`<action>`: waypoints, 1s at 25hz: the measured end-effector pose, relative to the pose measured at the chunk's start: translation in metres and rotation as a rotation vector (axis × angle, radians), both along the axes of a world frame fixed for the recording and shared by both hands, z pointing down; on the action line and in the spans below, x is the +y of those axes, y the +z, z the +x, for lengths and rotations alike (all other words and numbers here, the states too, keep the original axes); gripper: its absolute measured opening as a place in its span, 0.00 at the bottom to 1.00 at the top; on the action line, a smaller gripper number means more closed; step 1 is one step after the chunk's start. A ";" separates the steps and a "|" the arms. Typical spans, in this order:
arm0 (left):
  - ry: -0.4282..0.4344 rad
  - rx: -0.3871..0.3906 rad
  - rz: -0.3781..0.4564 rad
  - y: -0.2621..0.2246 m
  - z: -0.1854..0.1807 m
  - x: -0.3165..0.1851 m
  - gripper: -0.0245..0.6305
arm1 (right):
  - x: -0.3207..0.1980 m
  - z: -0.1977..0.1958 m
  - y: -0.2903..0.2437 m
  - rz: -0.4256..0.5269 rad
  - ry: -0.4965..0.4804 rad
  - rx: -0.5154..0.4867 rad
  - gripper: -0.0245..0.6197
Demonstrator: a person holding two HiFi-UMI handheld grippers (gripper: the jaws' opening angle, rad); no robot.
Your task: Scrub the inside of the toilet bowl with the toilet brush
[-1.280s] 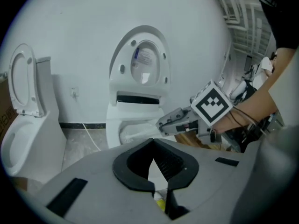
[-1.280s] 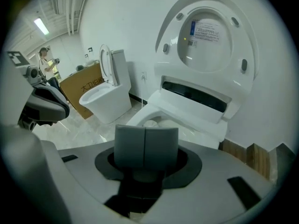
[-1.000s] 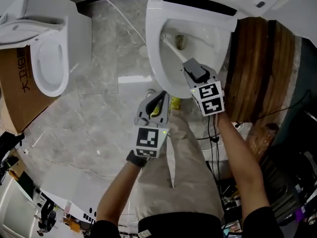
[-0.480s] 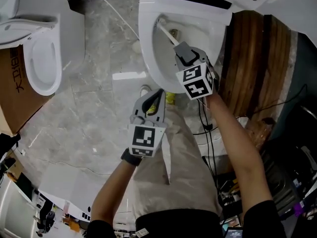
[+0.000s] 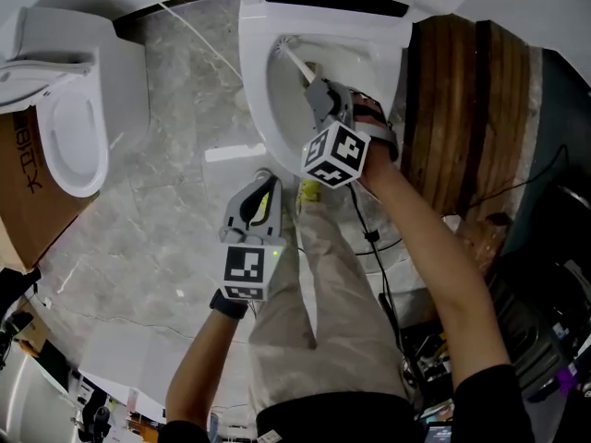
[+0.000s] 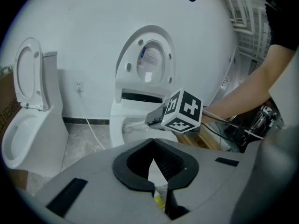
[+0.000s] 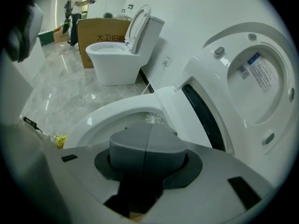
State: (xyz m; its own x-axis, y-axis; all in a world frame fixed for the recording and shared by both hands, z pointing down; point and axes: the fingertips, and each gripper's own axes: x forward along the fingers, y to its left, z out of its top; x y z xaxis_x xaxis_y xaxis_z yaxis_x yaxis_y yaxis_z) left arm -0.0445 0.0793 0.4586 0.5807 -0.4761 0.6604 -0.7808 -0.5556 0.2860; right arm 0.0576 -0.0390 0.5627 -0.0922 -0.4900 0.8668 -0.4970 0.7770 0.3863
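Note:
The white toilet bowl (image 5: 251, 109) stands open at the top of the head view, its seat and lid raised. My right gripper (image 5: 314, 89) reaches over the bowl and is shut on the white toilet brush (image 5: 294, 61). The brush head rests against the bowl's far left inner wall, just under the rim. In the right gripper view the white bristles (image 7: 153, 119) peek out beyond the shut jaws. My left gripper (image 5: 268, 181) hangs in front of the bowl above the floor, shut and holding nothing. It looks at the bowl (image 6: 122, 120) and at the right gripper's marker cube (image 6: 183, 111).
A second white toilet (image 5: 69, 127) stands at the left beside a cardboard box (image 5: 28, 187). A dark wooden panel (image 5: 462, 109) lies right of the bowl, with cables (image 5: 369, 238) below it. A small yellow thing (image 5: 307, 190) lies on the grey marble floor by the bowl's base.
My right gripper has swung the brush from near the drain up to the bowl's far left wall. The left gripper has kept its place in front of the bowl.

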 end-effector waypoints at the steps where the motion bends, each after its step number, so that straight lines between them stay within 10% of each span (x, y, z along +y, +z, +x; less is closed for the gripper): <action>1: 0.005 -0.001 0.003 -0.001 0.001 0.000 0.06 | -0.001 0.004 0.000 0.001 -0.012 0.010 0.30; 25: 0.014 -0.022 0.002 0.002 0.005 -0.003 0.06 | -0.010 0.081 -0.004 -0.038 0.054 0.190 0.28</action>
